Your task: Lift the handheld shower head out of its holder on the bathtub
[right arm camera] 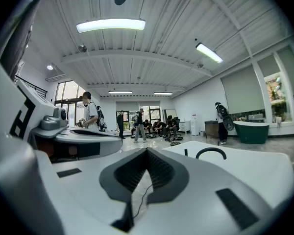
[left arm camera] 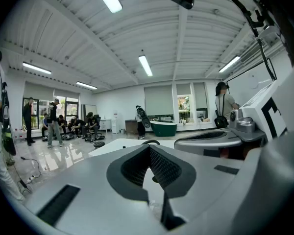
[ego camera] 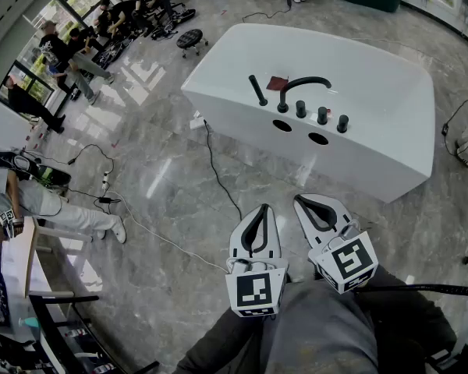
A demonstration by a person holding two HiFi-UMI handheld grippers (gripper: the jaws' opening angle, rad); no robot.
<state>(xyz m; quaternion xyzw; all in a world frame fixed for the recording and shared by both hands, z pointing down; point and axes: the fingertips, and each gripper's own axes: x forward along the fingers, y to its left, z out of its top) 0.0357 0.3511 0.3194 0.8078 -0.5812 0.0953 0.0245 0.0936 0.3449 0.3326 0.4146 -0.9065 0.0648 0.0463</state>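
White and glossy, the bathtub (ego camera: 374, 131) stands as a smooth block with rounded corners on a grey marbled floor (ego camera: 164, 209) that is polished enough to mirror the windows. A thin black cable (ego camera: 218, 179) snakes over the floor up to the tub's near wall.

Along the tub's flat deck sits a row of matt black fittings. An arched spout (ego camera: 304, 82) curves like a hoop, with three stubby round knobs (ego camera: 321, 115) to its right and two dark oval holes (ego camera: 281, 125) in the wall just below.

The shower head (ego camera: 257, 89) is a slim black rod, plain and straight. It stands tilted in its holder at the left end of that row, just beside the spout and apart from it.

Both tools hang low in the head view, side by side and well apart from the tub. The left gripper (ego camera: 261, 209) has white shells and black ribbed pads; its jaws are pressed together at the tips with nothing between them. The right gripper (ego camera: 299, 201) is clenched the same way and is also empty.
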